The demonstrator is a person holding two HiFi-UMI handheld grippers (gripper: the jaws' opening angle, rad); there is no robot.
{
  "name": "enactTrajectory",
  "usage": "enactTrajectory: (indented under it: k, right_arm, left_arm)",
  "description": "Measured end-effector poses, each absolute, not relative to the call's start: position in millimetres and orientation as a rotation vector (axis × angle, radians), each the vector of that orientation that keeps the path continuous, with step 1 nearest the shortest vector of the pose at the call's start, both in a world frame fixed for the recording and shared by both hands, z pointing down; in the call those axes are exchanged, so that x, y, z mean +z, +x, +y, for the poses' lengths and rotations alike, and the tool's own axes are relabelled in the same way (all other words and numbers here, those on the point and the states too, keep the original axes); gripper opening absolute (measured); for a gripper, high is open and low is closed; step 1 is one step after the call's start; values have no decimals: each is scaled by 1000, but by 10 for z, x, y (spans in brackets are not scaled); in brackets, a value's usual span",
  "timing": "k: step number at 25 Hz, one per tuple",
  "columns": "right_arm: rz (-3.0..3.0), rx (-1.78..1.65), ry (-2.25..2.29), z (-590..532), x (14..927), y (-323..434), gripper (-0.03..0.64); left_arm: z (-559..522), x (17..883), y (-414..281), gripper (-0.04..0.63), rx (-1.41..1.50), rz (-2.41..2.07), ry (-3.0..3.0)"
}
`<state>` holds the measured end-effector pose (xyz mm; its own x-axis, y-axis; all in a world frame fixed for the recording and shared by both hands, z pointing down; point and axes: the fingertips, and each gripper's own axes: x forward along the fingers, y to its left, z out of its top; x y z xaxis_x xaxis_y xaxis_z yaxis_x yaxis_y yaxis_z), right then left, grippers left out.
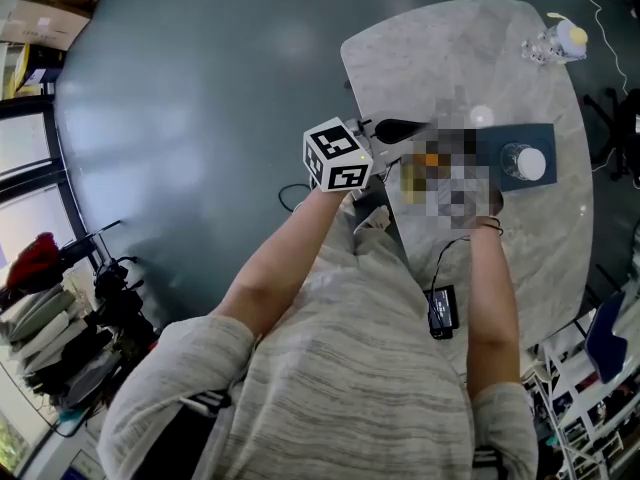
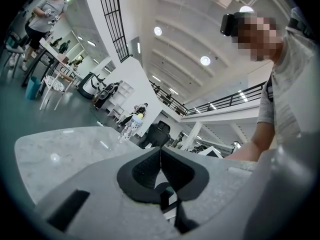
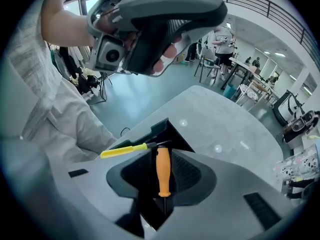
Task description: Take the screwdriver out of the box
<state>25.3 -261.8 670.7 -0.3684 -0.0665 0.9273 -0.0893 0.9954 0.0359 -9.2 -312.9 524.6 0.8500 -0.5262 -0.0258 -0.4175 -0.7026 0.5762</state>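
Bright, even indoor light from round ceiling lamps (image 2: 205,60). Glare spots on the counter (image 1: 481,116); soft sheen on the floor (image 1: 200,118). Both gripper views are strongly fisheye (corners black). Focus is generally sharp.

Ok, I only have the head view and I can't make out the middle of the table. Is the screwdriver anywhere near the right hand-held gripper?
Observer: Yes. In the right gripper view, an orange-handled screwdriver lies between the jaws of the right hand-held gripper.
Operator: Is it clamped on it?
Observer: No. The jaws are apart, with a gap on each side of the handle.
Operator: Anything else close by that I could grab by mistake?
Observer: A yellow-handled tool lies crosswise, just left of the orange handle's far end, beside a corner of the dark green box.
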Motion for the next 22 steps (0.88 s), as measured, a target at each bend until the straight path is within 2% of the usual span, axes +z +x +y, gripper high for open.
enactTrajectory:
  k: [22]
  right_arm:
    - [-1745,19,10,-2617,7277,388,117]
  left_arm:
    - [-3278,5321,-109,17,-256,-649,2434]
